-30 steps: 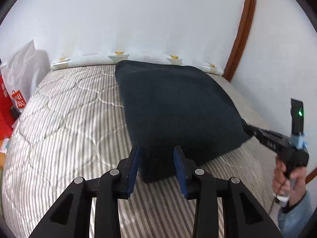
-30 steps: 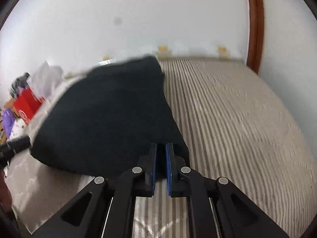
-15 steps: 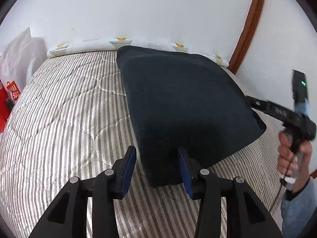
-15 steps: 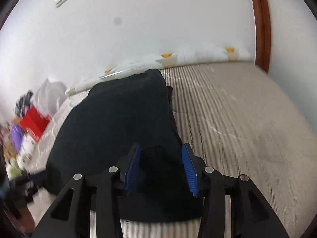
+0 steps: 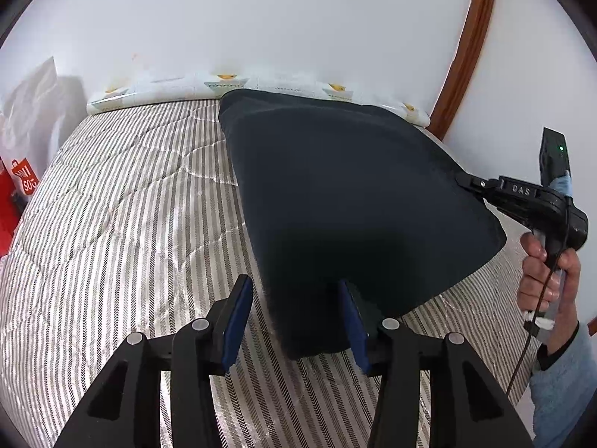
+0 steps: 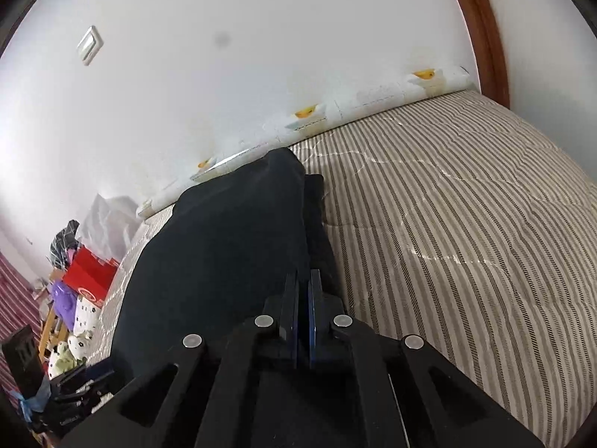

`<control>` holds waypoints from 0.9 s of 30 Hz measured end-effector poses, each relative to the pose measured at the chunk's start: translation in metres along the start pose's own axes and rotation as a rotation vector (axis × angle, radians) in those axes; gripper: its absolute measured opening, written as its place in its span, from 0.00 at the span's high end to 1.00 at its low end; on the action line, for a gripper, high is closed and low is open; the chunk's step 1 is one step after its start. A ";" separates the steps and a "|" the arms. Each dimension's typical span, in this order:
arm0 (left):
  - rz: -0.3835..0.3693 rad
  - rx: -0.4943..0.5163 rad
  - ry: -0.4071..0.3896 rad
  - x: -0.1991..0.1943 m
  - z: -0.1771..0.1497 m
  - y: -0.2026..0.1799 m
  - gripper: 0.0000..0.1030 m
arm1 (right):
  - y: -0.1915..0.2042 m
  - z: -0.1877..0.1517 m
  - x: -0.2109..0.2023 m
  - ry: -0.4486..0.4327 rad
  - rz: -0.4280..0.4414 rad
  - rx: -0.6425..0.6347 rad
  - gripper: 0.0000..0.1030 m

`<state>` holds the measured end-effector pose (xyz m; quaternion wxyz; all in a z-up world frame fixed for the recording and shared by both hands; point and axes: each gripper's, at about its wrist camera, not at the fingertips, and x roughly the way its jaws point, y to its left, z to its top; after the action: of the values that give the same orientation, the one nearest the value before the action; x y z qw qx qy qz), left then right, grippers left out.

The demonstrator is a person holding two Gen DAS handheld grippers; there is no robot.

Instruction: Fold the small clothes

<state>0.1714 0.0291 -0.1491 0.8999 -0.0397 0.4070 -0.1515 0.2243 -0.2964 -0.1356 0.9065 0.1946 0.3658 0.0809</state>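
A: Start nearest you. Your left gripper [image 5: 294, 321] has its 2 blue pads spread wide, and the near corner of the dark garment [image 5: 347, 201] sits between them, unpinched. Why hold it like that?

B: Likely you are lining up to take that corner before closing, so the fold edge stays square.

A: And your right gripper [image 6: 303, 317]?

B: Its pads are pressed almost together on the garment's right edge, with cloth pinched in the narrow slit. Seen from your left tool, it grips out to the right side, which keeps that side lifted and taut.

A: Farther ahead?

B: The garment runs forward from both tools across the striped mattress [image 5: 123, 224], its far end reaching the patterned pillow strip [image 5: 224, 86] at the wall.
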 end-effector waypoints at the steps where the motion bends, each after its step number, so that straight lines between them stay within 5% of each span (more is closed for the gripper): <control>1: 0.004 0.000 -0.005 0.000 0.001 0.000 0.57 | 0.004 -0.002 -0.003 -0.004 -0.023 -0.020 0.96; 8: 0.030 -0.013 -0.007 0.000 0.002 0.000 0.56 | 0.032 -0.025 -0.024 -0.016 -0.164 -0.194 0.91; 13: 0.083 -0.017 0.016 0.001 -0.002 -0.003 0.46 | 0.040 -0.051 -0.028 0.022 -0.269 -0.270 0.81; 20: 0.078 -0.046 0.032 -0.006 -0.013 -0.001 0.46 | 0.042 -0.067 -0.044 0.037 -0.297 -0.267 0.63; 27: 0.083 -0.060 0.049 -0.013 -0.019 -0.001 0.46 | 0.048 -0.072 -0.049 0.039 -0.327 -0.229 0.60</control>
<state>0.1491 0.0332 -0.1525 0.8936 -0.0460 0.4345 -0.1026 0.1391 -0.2455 -0.1316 0.9165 0.0267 0.3986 -0.0225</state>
